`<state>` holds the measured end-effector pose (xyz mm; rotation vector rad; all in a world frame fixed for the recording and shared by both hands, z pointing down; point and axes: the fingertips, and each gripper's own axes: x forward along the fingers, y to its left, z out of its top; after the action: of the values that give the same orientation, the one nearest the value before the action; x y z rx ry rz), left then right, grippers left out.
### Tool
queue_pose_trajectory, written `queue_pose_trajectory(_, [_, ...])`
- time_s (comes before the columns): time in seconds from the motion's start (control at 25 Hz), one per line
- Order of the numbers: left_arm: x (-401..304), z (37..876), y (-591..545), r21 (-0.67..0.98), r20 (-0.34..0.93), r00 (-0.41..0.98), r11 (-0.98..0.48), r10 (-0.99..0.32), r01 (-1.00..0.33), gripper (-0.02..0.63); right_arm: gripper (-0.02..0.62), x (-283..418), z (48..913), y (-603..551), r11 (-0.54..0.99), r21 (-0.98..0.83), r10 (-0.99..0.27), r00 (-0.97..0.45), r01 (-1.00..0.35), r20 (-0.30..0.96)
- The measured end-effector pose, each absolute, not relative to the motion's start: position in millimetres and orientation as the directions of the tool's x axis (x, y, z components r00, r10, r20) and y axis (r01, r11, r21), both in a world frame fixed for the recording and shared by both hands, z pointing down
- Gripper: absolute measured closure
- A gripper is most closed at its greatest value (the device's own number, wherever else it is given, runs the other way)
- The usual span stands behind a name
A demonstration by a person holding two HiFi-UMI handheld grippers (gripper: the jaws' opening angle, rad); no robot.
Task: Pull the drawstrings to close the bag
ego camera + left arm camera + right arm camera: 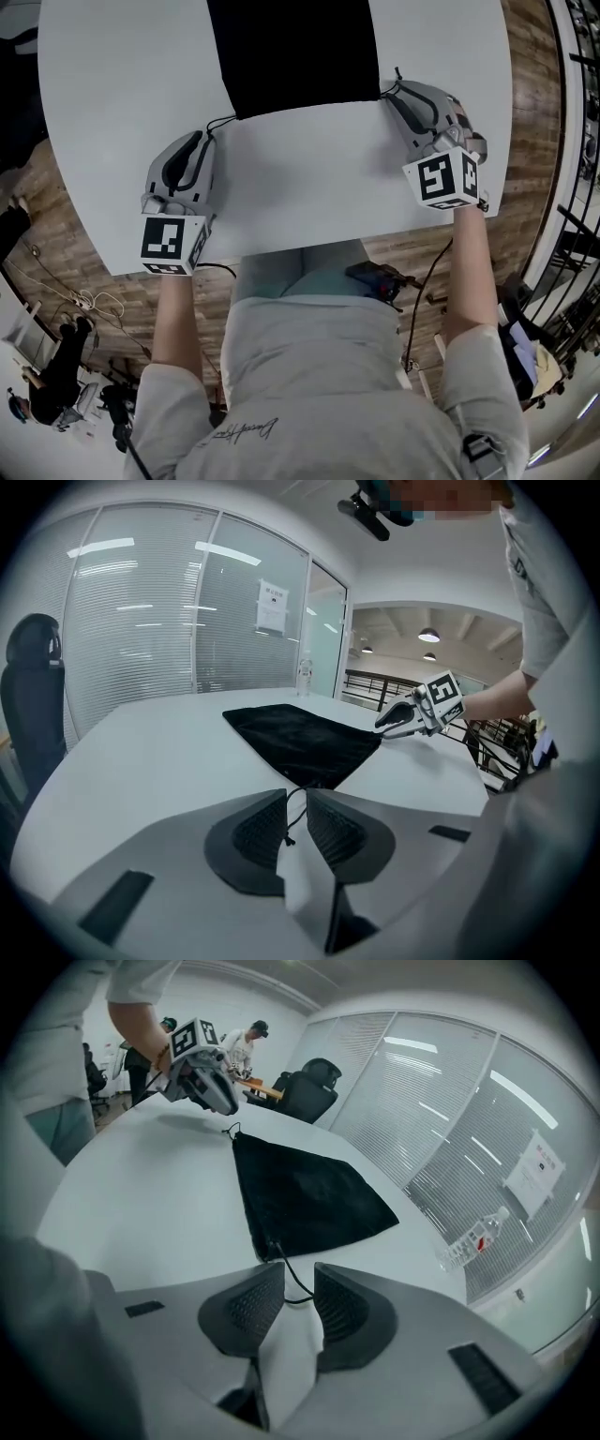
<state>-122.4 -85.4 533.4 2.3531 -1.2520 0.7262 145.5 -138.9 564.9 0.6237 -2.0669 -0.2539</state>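
Observation:
A flat black drawstring bag (292, 52) lies on the white table (112, 112), its mouth edge toward me. My left gripper (206, 137) sits at the bag's near left corner. In the left gripper view the jaws (296, 795) stand a little apart, and the thin black drawstring (288, 823) hangs loose between them with its knotted end showing. My right gripper (390, 92) is at the bag's near right corner. In the right gripper view its jaws (298, 1269) are open, and the other drawstring (292, 1284) runs from the bag (305, 1194) and lies slack on the table between the pads.
The table's near edge (281, 251) runs just in front of my body. A water bottle (469, 1237) lies at the far side by the glass wall. A black office chair (314, 1087) stands beyond the table, with people (248, 1040) behind it.

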Motion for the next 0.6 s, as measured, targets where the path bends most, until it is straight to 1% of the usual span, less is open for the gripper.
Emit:
queue_pose_trajectory(0.2, [-122,534,-84,0.095,0.596,0.475,-0.531,-0.648,-0.842,0.536,0.463,142,568,-138,0.875,0.407,-0.484,-0.456,-0.261,0.747])
queue_pose_trajectory(0.4, [-122,533,-83,0.099,0.592,0.475,-0.526,-0.651,-0.845,0.537,0.460,136,579,-135,0.937,0.294,-0.350,-0.493,-0.190,0.796])
queue_pose_trajectory(0.6, [-121,532,-82,0.104,0.592,0.477,-0.525,-0.649,-0.845,0.537,0.456,136,580,-136,0.972,0.174,-0.231,-0.515,-0.156,0.826])
